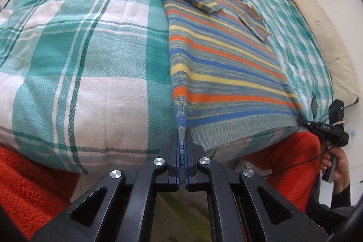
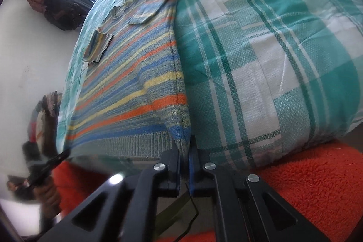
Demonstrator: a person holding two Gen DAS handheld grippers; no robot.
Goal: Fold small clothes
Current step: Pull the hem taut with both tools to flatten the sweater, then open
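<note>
A small knitted sweater striped in orange, blue, yellow and grey-green (image 1: 217, 56) lies flat on a bed covered by a teal-and-white checked blanket (image 1: 90, 56), both sleeves folded across its front. The left tongs (image 1: 181, 144) pinch one corner of its hem; the right tongs (image 2: 185, 149) pinch the other.

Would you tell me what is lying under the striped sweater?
The striped sweater lies on a teal checked bedcover, which shows all around it. Whatever is beneath the sweater's middle is covered and cannot be seen.
</note>
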